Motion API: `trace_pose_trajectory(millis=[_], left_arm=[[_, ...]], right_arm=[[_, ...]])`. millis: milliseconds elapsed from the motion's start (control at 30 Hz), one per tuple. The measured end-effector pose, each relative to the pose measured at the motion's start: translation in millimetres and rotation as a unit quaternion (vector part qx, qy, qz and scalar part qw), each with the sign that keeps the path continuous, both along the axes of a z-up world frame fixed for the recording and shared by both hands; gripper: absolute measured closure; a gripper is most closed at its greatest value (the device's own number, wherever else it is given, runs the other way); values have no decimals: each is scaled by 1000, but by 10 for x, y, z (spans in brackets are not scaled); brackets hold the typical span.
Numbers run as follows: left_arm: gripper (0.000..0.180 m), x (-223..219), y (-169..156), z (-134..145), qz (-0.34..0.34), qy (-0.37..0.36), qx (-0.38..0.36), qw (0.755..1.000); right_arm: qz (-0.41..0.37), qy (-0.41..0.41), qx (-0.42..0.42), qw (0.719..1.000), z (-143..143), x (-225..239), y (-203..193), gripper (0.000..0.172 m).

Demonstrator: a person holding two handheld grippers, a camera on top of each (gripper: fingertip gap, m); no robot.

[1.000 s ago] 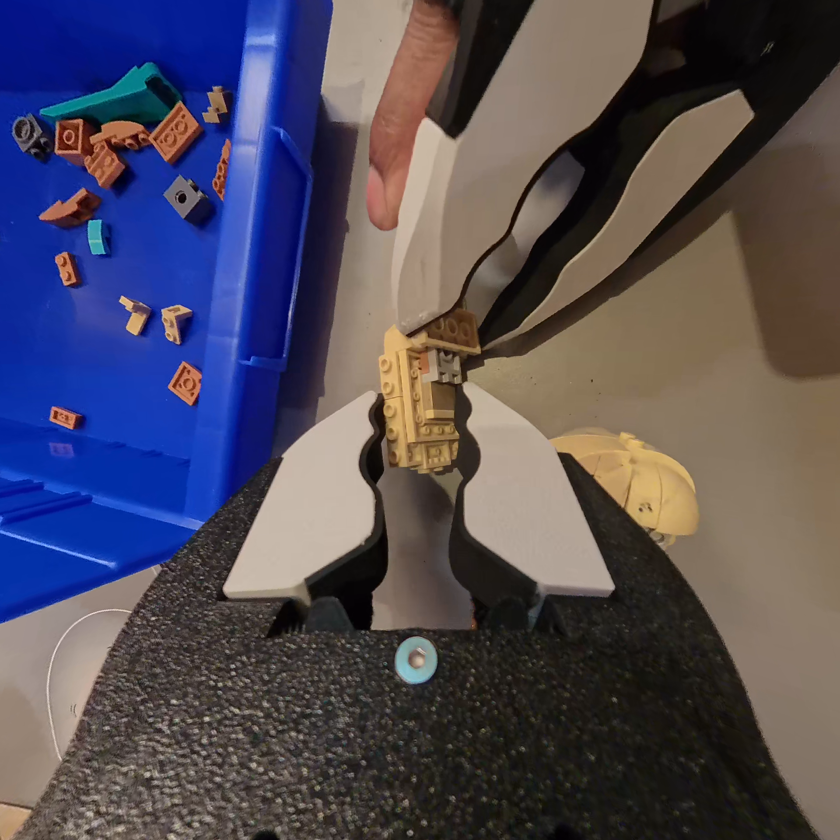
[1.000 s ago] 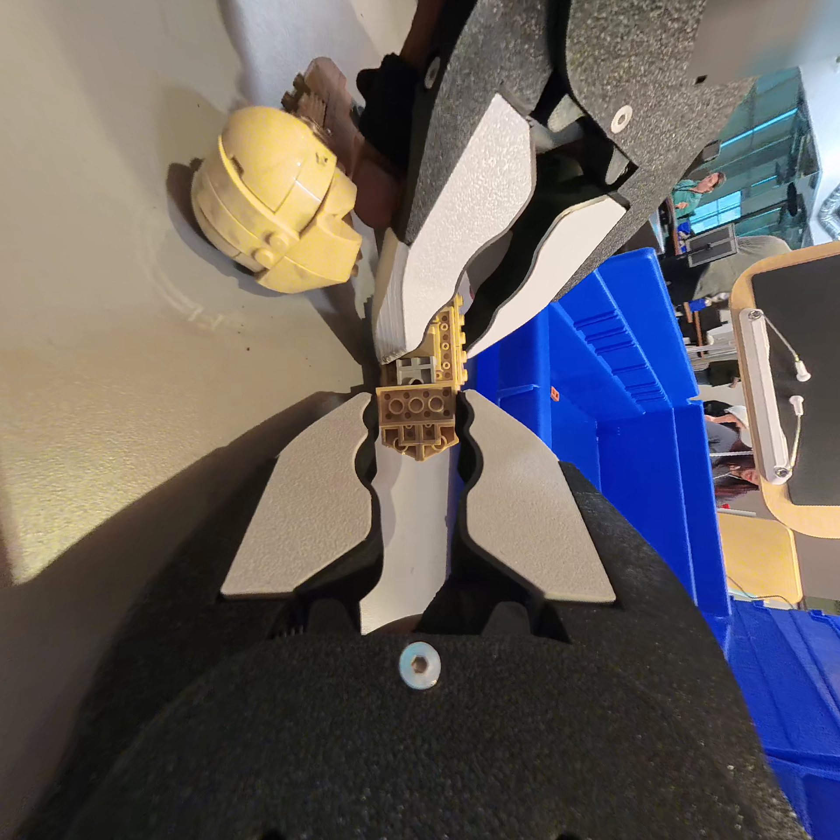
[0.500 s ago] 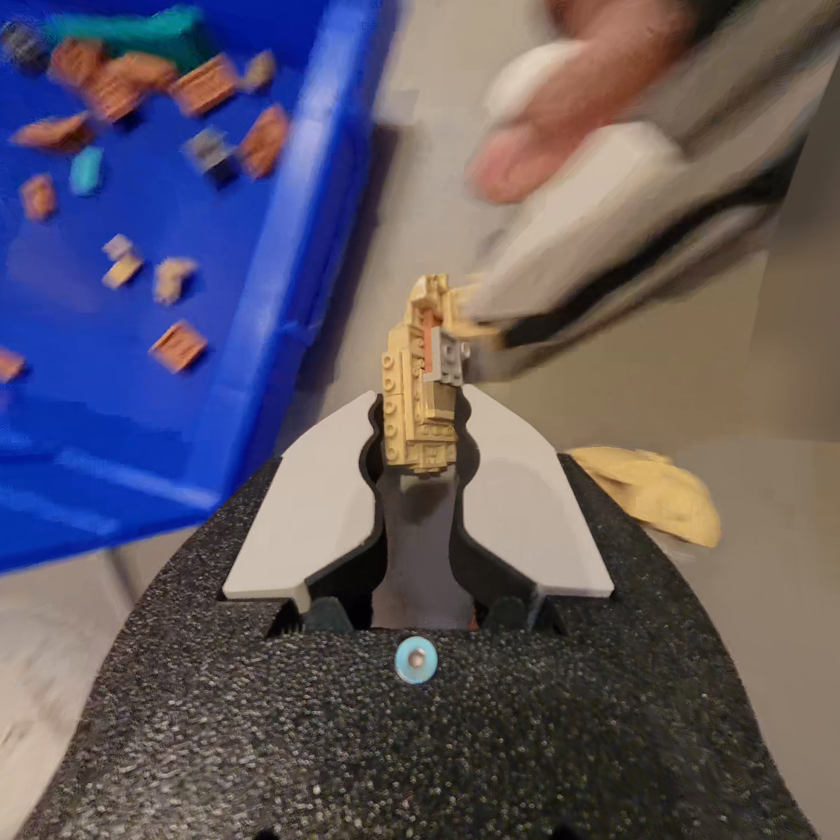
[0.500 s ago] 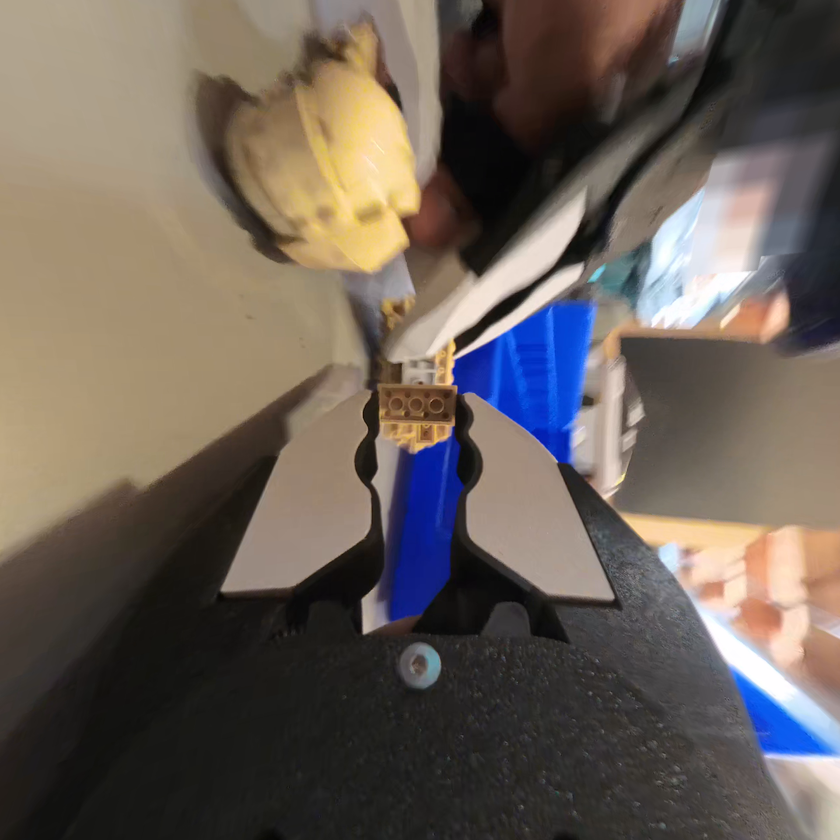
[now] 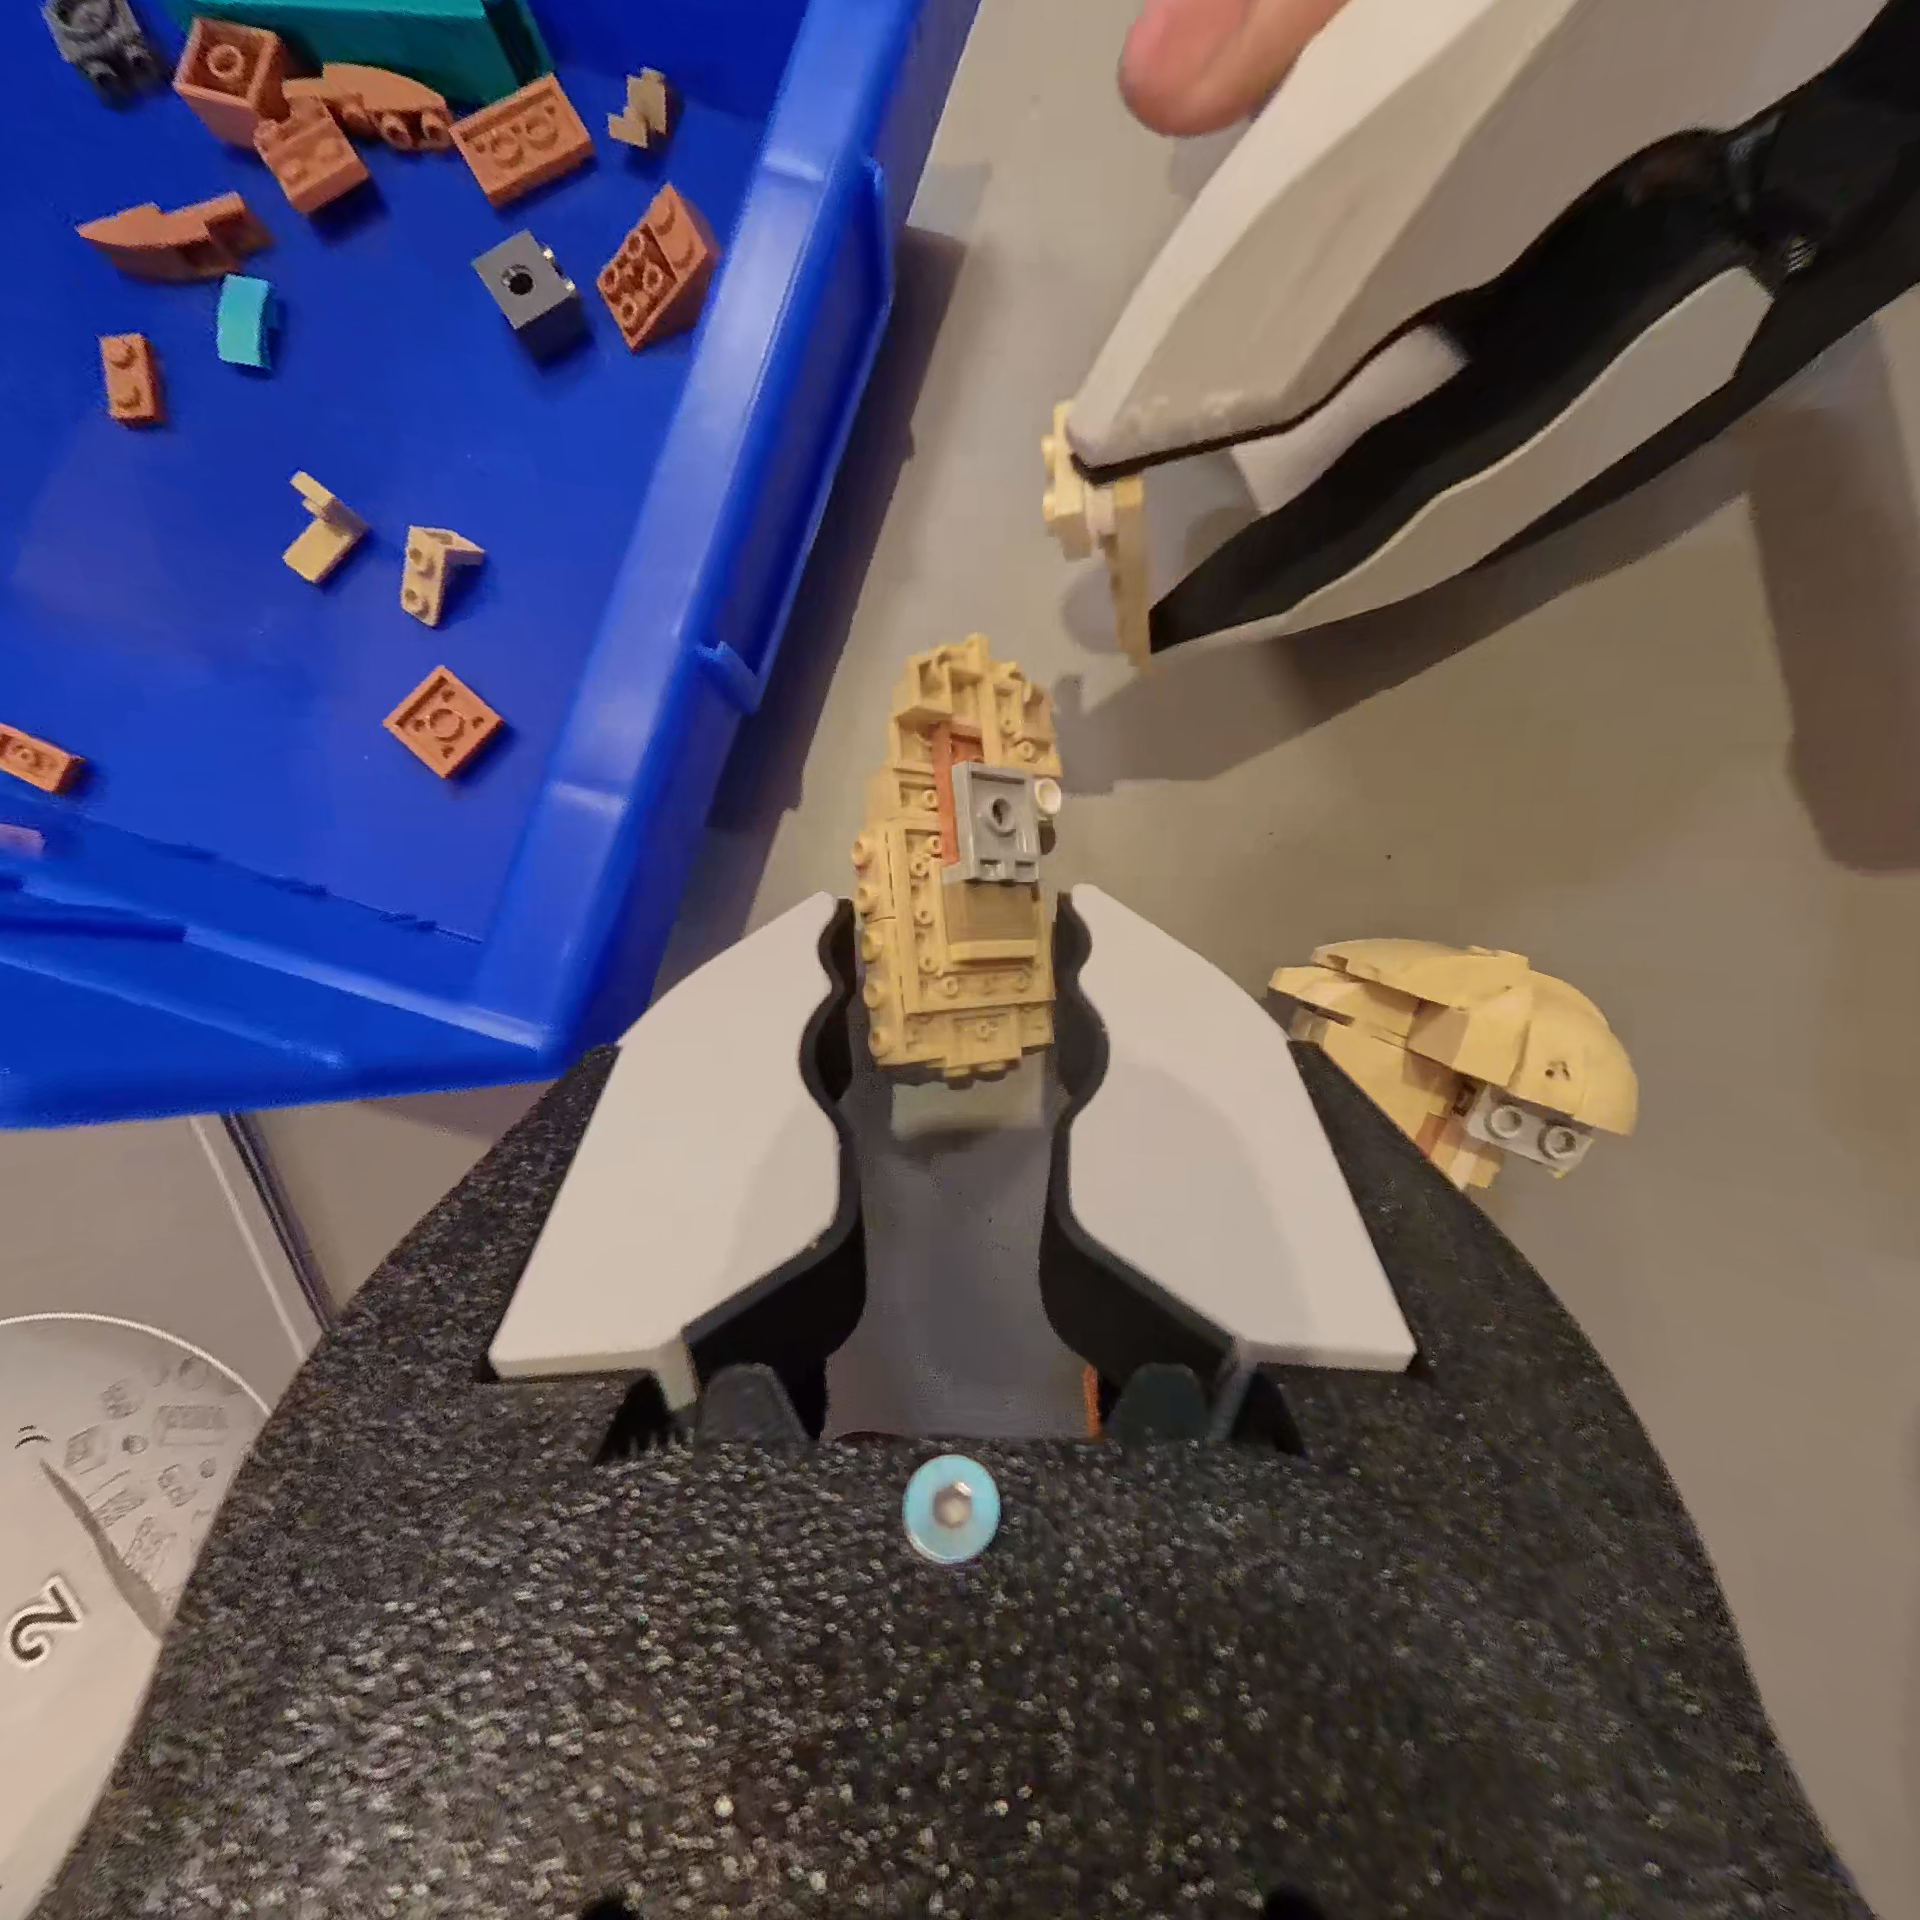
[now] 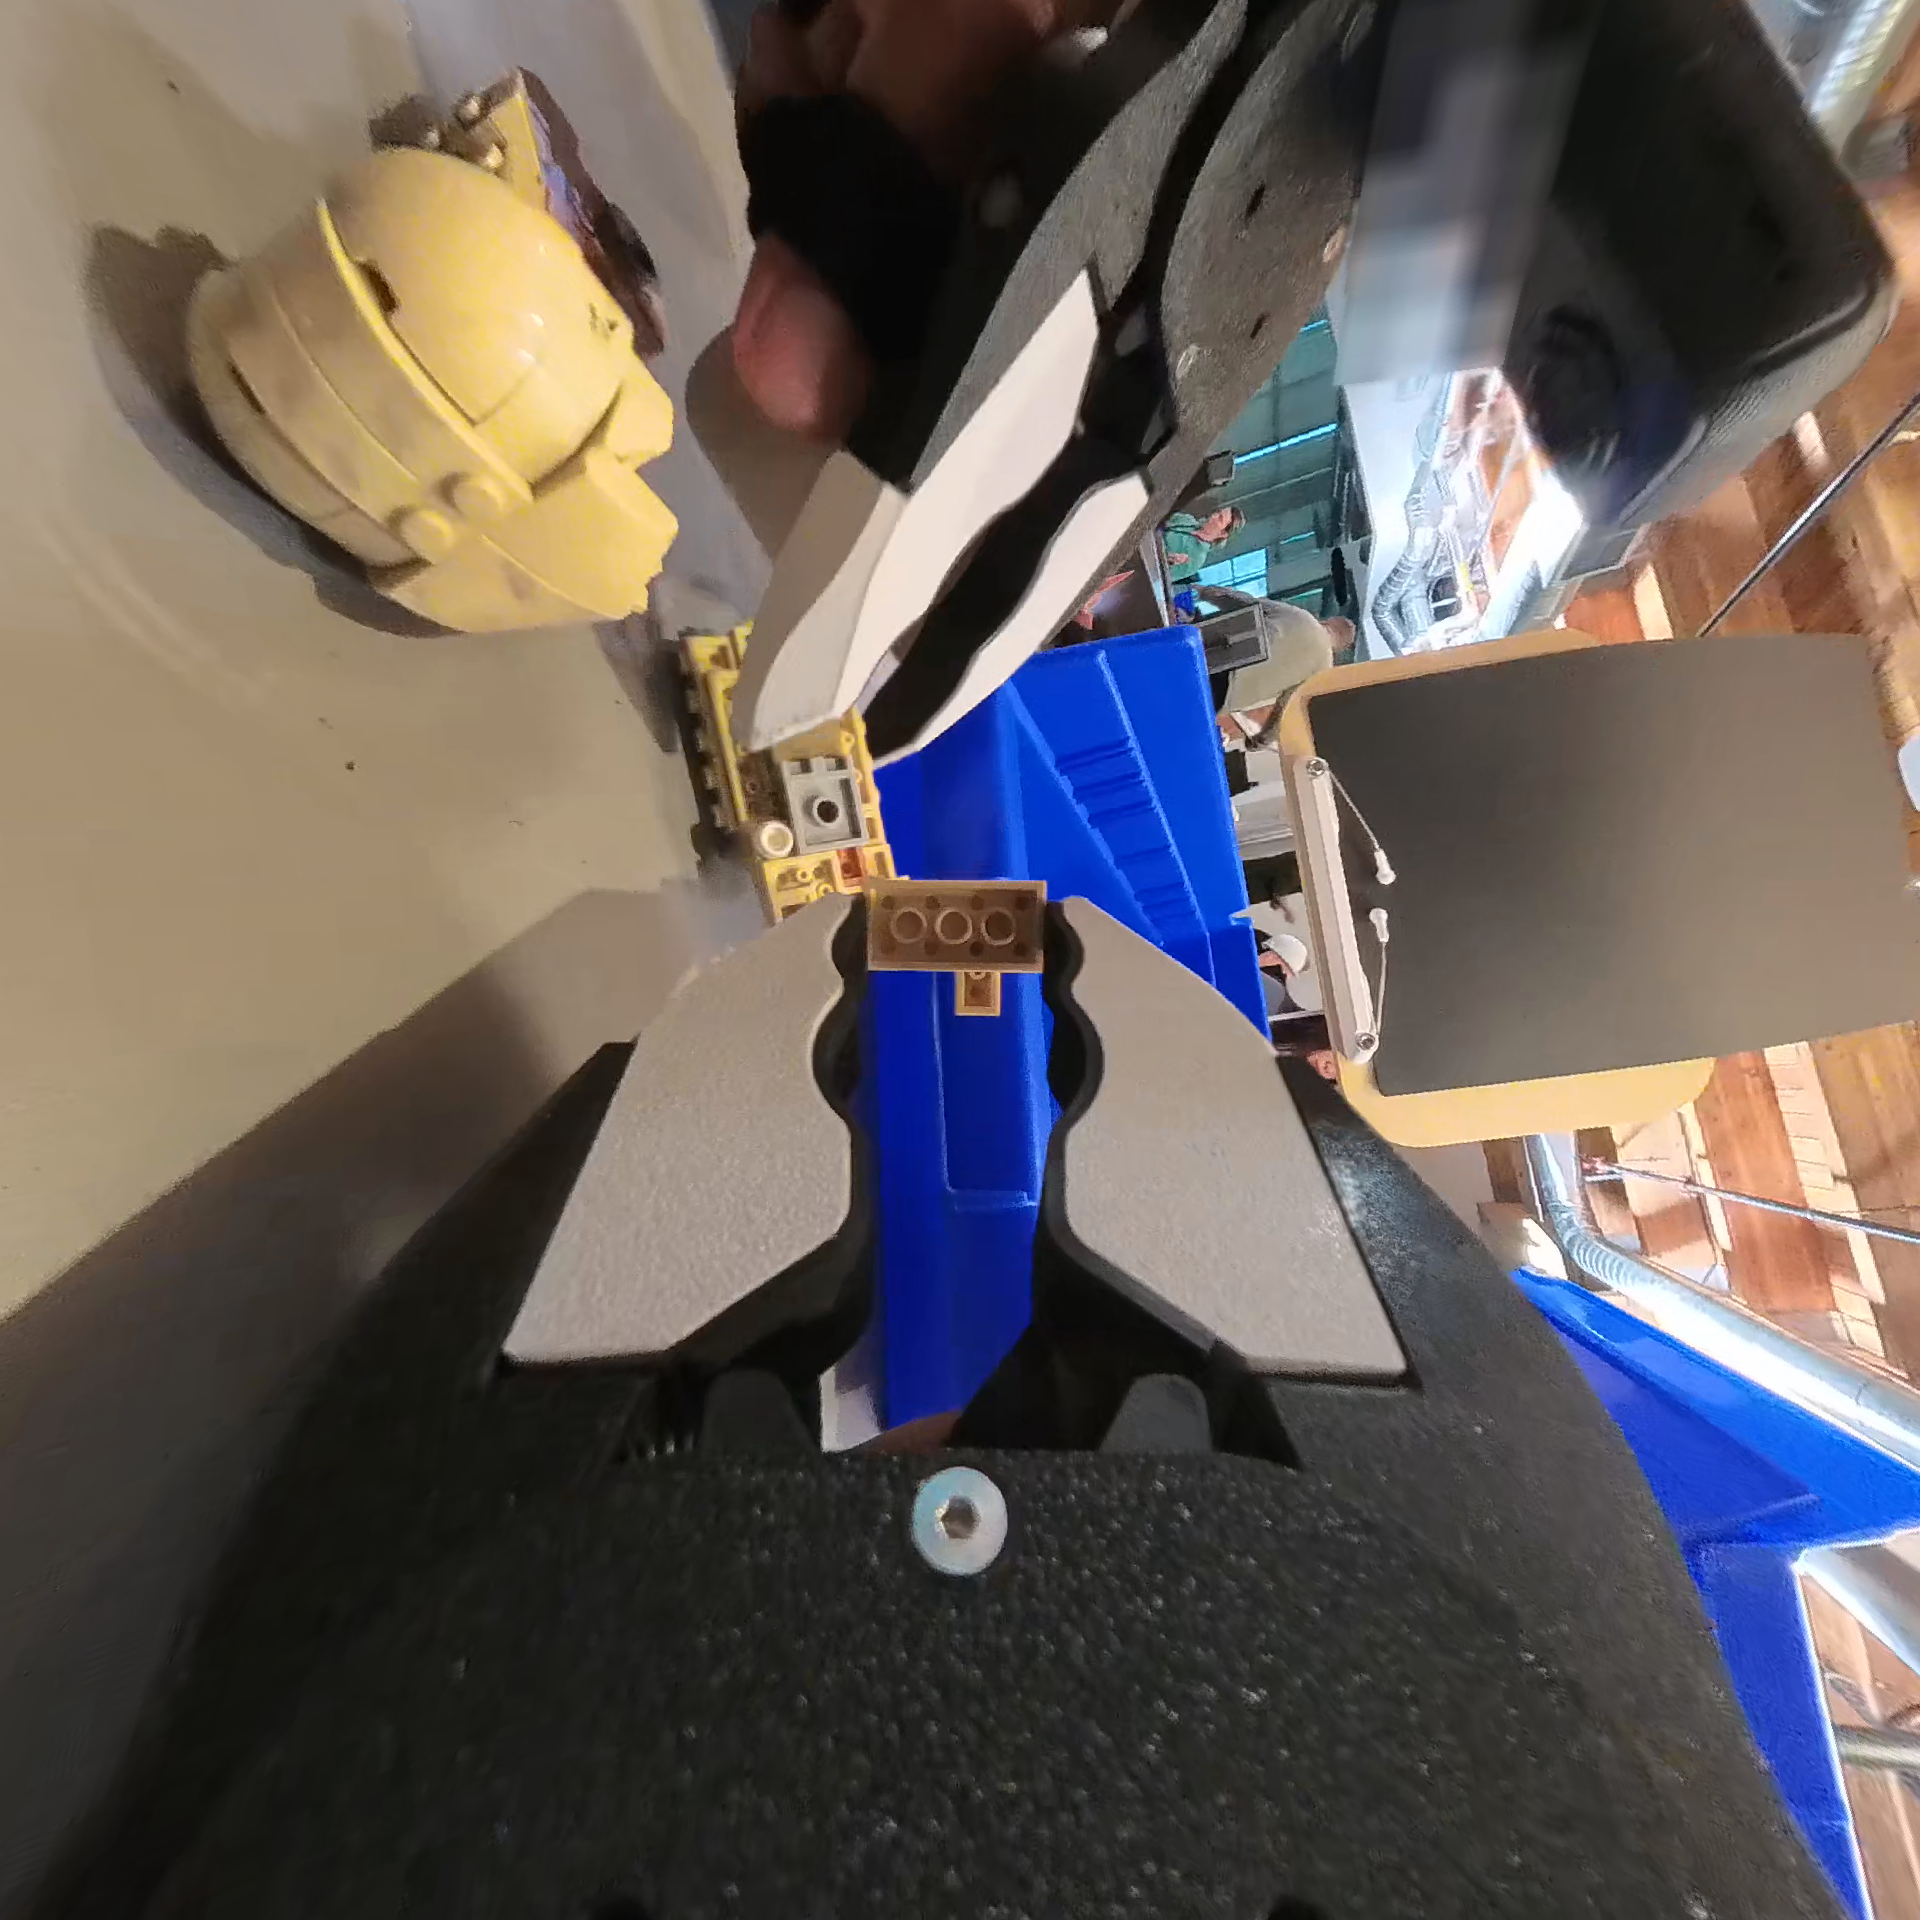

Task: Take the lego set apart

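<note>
Tan bricks make up the long model that the left gripper holds between its two fingers, which press on its sides, just beside the blue bin of loose bricks. The right gripper is closed on a small tan plate, apart from the model and close to its end. A rounded cream model lies on the grey table near the left gripper.

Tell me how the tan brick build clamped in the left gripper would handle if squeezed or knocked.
The tan brick build looks stiff but likely fragile: it is many small pieces, so some could snap off. Its studded sides probably resist slipping. The left gripper grips only its lower end, so a knock might lever it loose.
</note>
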State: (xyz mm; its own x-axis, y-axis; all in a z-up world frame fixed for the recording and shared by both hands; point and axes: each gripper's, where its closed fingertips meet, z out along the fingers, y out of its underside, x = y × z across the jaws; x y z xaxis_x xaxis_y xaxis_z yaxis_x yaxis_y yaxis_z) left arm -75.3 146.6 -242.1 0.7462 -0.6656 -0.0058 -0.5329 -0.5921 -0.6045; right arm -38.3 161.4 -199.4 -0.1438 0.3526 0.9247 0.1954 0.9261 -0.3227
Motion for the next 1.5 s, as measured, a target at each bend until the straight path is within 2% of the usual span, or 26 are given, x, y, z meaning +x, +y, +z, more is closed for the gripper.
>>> trace_pose_trajectory(millis=[167,333,500,667,767,967,1033,1100,1167,1267,1367,1500], left_arm=[[142,34,-13,258,-3,-58,32,998],[150,332,-26,496,-39,-147,71,986],[168,451,31,550,-52,-133,130,981],[170,470,88,610,-60,-114,188,974],[167,467,98,638,-55,-122,191,972],[162,524,80,723,-48,-201,166,964],[162,537,91,734,-42,-207,166,963],[173,526,108,718,-44,-184,182,965],[176,499,130,702,-48,-141,208,967],[176,385,194,691,-61,-17,278,958],[176,247,236,708,-92,136,360,919],[176,138,258,647,-161,329,427,827]], right_arm=[[3,33,12,999,77,-10,-26,139],[6,92,49,995,224,-14,-74,139],[-4,120,81,990,279,-25,-84,140],[-11,131,67,989,330,-10,-16,139],[-12,140,74,987,361,-1,-20,139],[-20,152,106,983,397,-1,-38,139],[-18,156,121,980,399,-3,-71,139],[-17,156,125,980,390,-10,-93,139],[-16,151,114,982,375,-19,-86,139],[-6,136,54,989,357,-16,-67,138],[15,117,-51,992,367,11,-42,136],[42,81,-176,980,353,33,0,134]])
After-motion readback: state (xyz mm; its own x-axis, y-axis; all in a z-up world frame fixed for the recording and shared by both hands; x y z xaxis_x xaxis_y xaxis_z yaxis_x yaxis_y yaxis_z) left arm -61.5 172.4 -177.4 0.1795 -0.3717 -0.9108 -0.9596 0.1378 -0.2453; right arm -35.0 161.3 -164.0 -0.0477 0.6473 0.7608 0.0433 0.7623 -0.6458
